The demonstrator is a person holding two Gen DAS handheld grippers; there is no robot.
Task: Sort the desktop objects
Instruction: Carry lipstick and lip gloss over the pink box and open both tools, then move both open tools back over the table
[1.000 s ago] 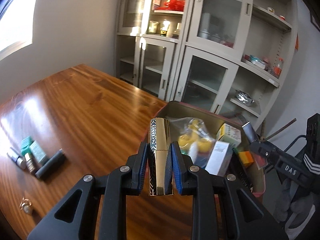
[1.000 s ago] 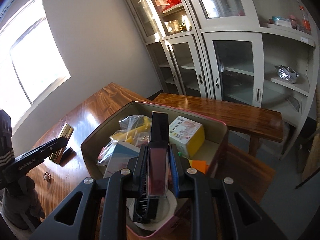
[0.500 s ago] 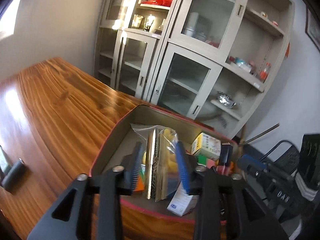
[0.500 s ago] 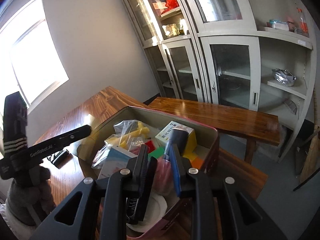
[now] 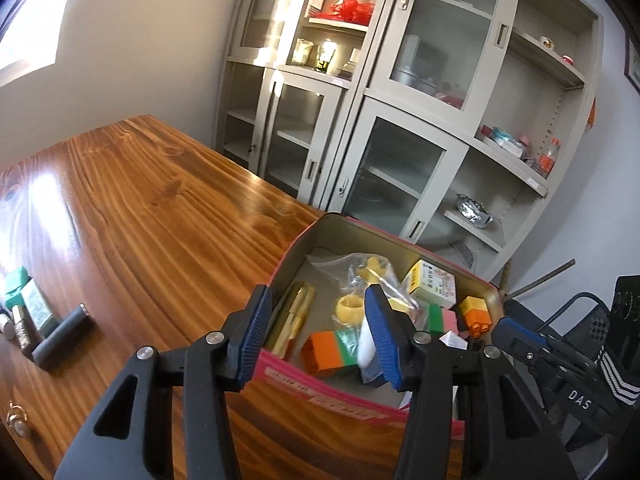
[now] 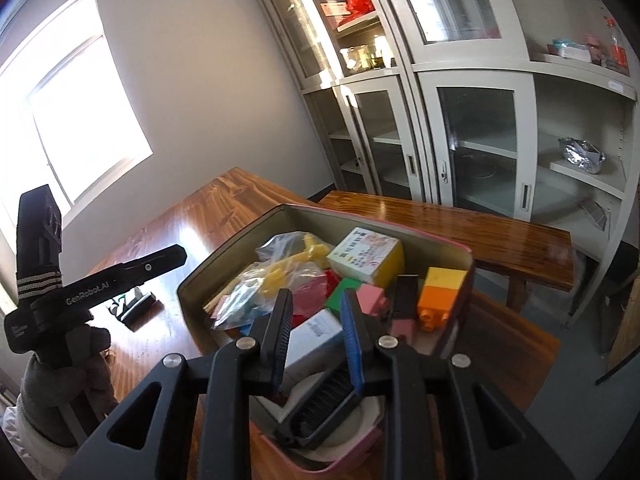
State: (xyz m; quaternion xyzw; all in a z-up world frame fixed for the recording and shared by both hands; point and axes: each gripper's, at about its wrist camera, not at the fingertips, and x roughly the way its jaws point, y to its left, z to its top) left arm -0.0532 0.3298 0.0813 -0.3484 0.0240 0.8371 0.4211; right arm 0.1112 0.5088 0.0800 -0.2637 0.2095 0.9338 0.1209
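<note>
A pink-rimmed tin box [image 5: 320,228] stands on the wooden table, full of toy blocks, a plastic bag and small cartons. The gold tube [image 5: 294,322] lies inside it at the left wall. My left gripper [image 5: 318,334] is open and empty above the box's near rim. In the right wrist view the box [image 6: 468,252] holds the dark pink-and-black tube [image 6: 402,304] beside an orange-yellow block [image 6: 440,294]. My right gripper [image 6: 316,338] is open and empty above the box's near end.
On the table to the left lie a black tube [image 5: 60,336], green-white cartons [image 5: 26,300], small bottles and a ring [image 5: 18,426]. Grey glass-door cabinets [image 5: 400,128] stand behind. A wooden bench [image 6: 460,224] stands beyond the box.
Both grippers have opened over the box. The left one let go of the gold tube and the right one let go of the dark tube; both tubes now lie in the box.
</note>
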